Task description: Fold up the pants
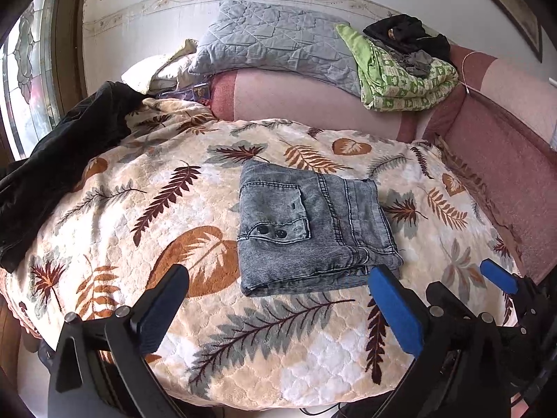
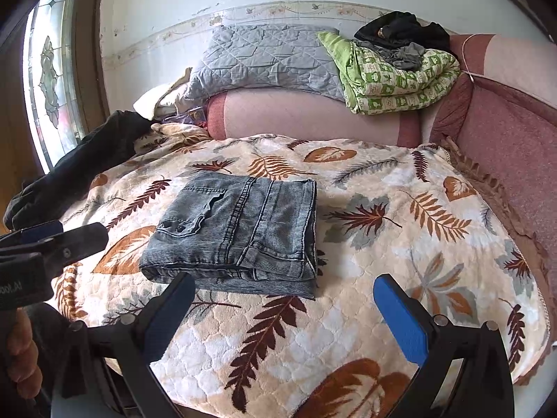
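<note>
Both sets of jaws stand wide open and hold nothing. At the bottom of the left wrist view, the left gripper (image 1: 278, 299) has one black finger at the lower left and one blue finger at the lower right, with only the leaf blanket (image 1: 115, 205) between them. The right gripper (image 2: 283, 310) looks the same at the bottom of its own view. The pants (image 1: 313, 226) lie in the middle of the frame, folded into a small, thick square on the blanket. A pocket with two dark buttons faces up. No finger touches the pants; the blue finger of the left gripper is just beside their near corner. The folding looks done, or nearly done. If anything is left, the next move might be a gentle pat to flatten the stack, or just pulling both grippers back without bumping it. A dark garment (image 1: 66, 160) lies at the left edge of the frame.
</note>
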`<state>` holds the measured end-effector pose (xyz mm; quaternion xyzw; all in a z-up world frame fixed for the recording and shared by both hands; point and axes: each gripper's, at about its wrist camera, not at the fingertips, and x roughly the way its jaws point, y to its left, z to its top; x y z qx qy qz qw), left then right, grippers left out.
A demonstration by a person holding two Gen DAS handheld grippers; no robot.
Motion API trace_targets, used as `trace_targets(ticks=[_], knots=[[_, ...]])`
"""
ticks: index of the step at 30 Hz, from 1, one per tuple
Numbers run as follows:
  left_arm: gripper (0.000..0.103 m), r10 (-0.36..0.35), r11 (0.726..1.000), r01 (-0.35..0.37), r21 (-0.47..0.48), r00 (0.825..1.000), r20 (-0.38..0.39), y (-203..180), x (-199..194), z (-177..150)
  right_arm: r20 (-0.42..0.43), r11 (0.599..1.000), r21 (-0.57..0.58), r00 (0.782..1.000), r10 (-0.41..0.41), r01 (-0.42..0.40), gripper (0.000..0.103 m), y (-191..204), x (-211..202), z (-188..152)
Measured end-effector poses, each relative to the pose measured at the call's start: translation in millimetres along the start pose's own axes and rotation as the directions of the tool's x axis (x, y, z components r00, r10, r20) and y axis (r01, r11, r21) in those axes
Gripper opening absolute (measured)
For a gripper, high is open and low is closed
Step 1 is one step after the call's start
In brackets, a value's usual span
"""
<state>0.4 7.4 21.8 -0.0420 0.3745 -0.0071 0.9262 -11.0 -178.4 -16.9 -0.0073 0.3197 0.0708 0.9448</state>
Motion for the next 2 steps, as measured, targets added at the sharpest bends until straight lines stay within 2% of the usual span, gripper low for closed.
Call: trace_targets(ticks=[2], knots=[[0.103, 0.005, 1.000, -0.004, 0.007, 1.000, -0.003, -1.6, 1.2, 0.8, 0.000, 1.000, 0.004, 1.000, -0.001, 0.001, 0.103, -0.8, 0.4, -0.2]])
